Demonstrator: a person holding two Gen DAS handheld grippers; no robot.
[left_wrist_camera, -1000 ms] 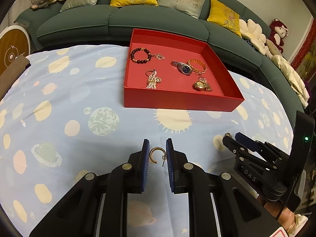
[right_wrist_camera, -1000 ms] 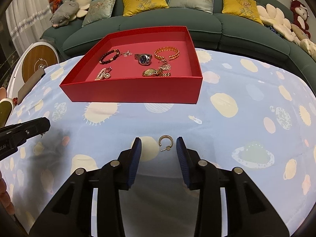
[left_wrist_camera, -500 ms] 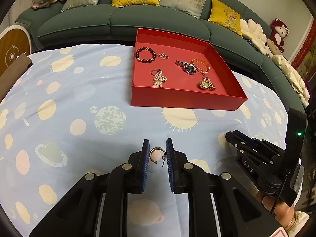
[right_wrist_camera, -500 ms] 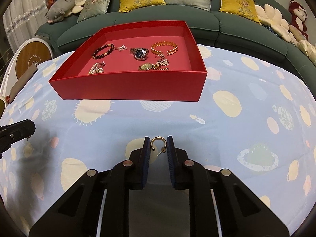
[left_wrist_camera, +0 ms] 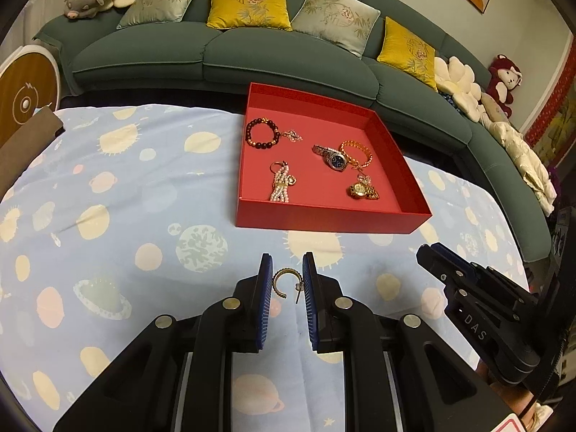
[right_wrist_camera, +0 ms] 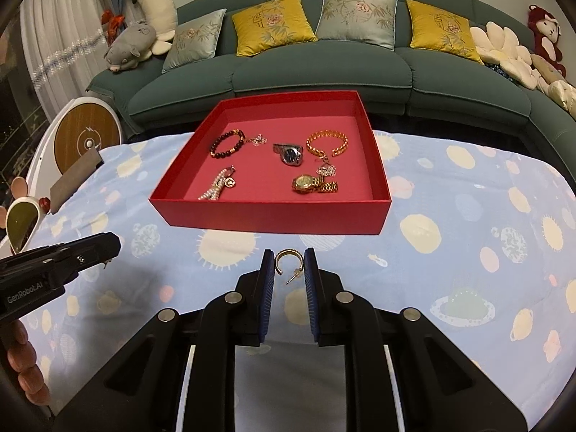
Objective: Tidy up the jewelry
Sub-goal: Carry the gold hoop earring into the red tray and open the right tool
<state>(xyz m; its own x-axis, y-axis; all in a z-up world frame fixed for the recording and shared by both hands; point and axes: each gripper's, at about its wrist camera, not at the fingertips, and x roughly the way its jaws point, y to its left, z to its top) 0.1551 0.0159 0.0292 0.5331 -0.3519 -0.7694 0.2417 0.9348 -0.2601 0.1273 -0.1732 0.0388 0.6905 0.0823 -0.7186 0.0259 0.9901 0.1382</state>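
Both grippers carry hoop earrings toward the red tray. A second ago my right gripper (right_wrist_camera: 287, 264) stood wide around the right gold hoop earring (right_wrist_camera: 287, 257) on the planet-print tablecloth (right_wrist_camera: 468, 216); it has since closed onto it, and the tray now looms nearer, so I judge the pick complete and the carry begun. My left gripper (left_wrist_camera: 287, 276) remains clamped on the left gold hoop earring (left_wrist_camera: 282, 280), post dangling between the pads, short of the red tray (left_wrist_camera: 324, 221). The tray holds 1 dark beaded bracelet (left_wrist_camera: 262, 133) beside a small silver charm (left_wrist_camera: 292, 136), 1 pearl strand (left_wrist_camera: 280, 187), 1 blue-dial watch (left_wrist_camera: 333, 158), 1 gold chain bracelet (left_wrist_camera: 356, 153) and 1 gold watch (left_wrist_camera: 361, 190). Neither earring is in the tray yet.
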